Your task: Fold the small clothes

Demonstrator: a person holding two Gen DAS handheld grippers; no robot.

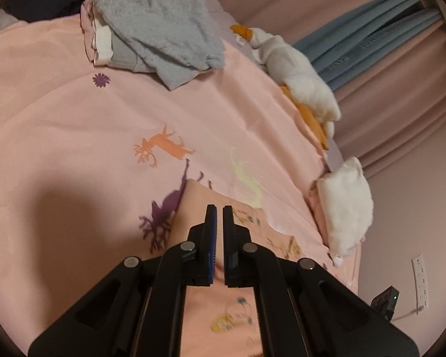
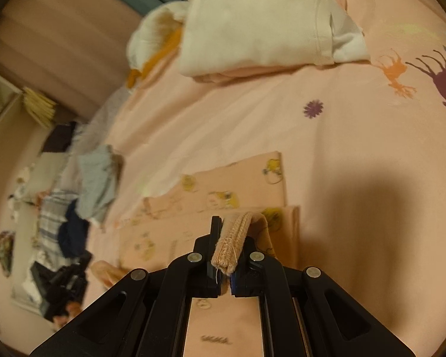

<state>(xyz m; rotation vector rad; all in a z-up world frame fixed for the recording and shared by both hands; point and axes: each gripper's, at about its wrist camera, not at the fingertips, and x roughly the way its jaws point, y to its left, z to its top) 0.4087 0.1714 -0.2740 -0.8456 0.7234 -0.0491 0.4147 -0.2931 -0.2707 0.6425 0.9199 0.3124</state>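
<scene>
On bed: peach sheet (image 1: 74, 119) with deer silhouettes is lying smooth, matte.
Garment: small peach printed cotton piece (image 2: 223, 190) is resting flat on the sheet in rectangular folds, cartoon motifs showing.
Right hand-held gripper (image 2: 227, 232): is pinching the garment's ribbed, stitched hem (image 2: 229, 244), bunched into a thick roll.
Left hand-held gripper (image 1: 219, 217): is hovering over the garment, black jaws pressed nearly together, nothing between them.
Background: grey fleecy pile (image 1: 160, 35) and white plush toy (image 1: 300, 83) are sitting at the far edge.
</scene>
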